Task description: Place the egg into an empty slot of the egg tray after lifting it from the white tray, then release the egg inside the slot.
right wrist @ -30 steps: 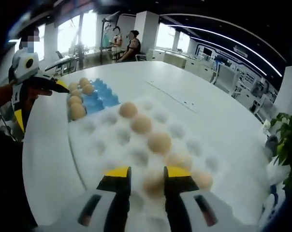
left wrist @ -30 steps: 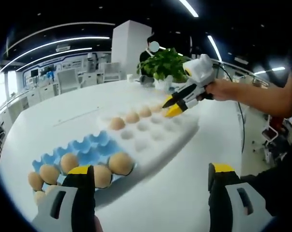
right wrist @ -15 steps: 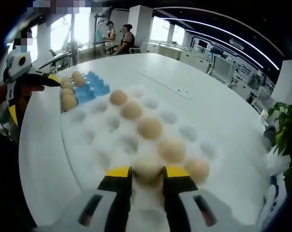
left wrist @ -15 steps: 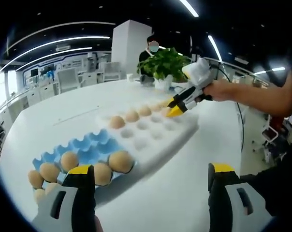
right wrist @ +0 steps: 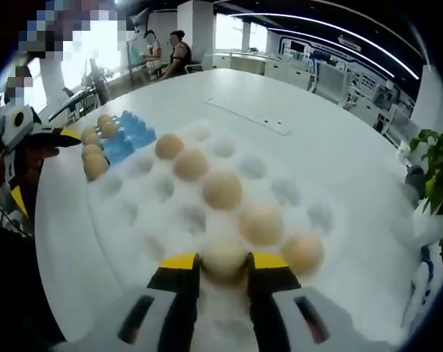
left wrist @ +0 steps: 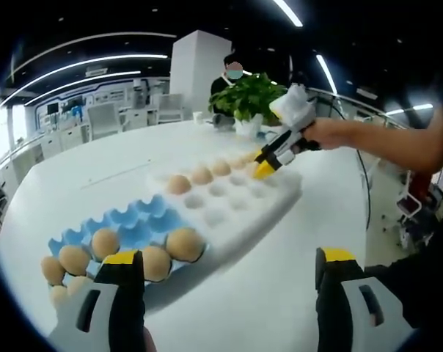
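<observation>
Fingers (right wrist: 260, 265) of the right gripper (right wrist: 223, 262) pinch an egg (right wrist: 223, 256) between their yellow tips, just over the near edge of the white tray (right wrist: 133, 220). They hold it from the sides, likely so it can come straight up out of its hollow. Beyond the fingers, a diagonal row of eggs runs away across the white tray, and farther off to the left lies the blue egg tray (right wrist: 125, 143), where the egg must go.

The left gripper (left wrist: 225, 271) has its fingers (left wrist: 122, 279) spread wide with nothing between them, hovering over the table (left wrist: 280, 293) near the egg tray, apparently idle. Ahead of its left finger, eggs fill the near slots of the blue tray while the far slots look empty.

Compared with a second ago, the right gripper's fingers have closed on the egg, and the white tray looks slightly farther below them, so the lift seems begun. The left gripper has barely shifted.
</observation>
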Tool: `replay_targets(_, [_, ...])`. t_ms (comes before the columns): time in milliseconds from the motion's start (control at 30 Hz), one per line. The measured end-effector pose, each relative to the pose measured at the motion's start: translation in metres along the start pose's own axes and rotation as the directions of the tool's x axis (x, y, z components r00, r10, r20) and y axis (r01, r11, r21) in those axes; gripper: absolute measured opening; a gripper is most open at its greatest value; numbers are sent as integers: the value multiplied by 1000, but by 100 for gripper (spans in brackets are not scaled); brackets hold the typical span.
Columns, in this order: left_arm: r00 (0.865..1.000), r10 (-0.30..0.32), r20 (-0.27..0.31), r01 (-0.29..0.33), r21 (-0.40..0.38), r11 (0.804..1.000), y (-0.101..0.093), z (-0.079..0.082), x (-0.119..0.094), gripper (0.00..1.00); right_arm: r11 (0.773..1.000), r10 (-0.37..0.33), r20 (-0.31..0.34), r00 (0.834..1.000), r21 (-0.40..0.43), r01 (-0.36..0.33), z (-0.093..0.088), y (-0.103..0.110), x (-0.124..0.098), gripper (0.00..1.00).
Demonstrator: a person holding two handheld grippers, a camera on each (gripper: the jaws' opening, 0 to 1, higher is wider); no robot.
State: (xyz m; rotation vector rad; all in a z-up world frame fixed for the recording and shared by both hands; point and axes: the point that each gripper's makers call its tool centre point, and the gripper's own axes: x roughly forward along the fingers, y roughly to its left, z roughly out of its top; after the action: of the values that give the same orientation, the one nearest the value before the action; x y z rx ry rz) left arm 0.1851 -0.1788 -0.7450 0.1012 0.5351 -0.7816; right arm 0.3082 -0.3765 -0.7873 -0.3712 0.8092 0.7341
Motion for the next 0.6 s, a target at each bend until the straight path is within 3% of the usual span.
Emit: replay_targets(600, [1000,-14,-1,15,19,1000,-2,5,4,98,999,-35,23,999,-8,35,2,-2,-9,26])
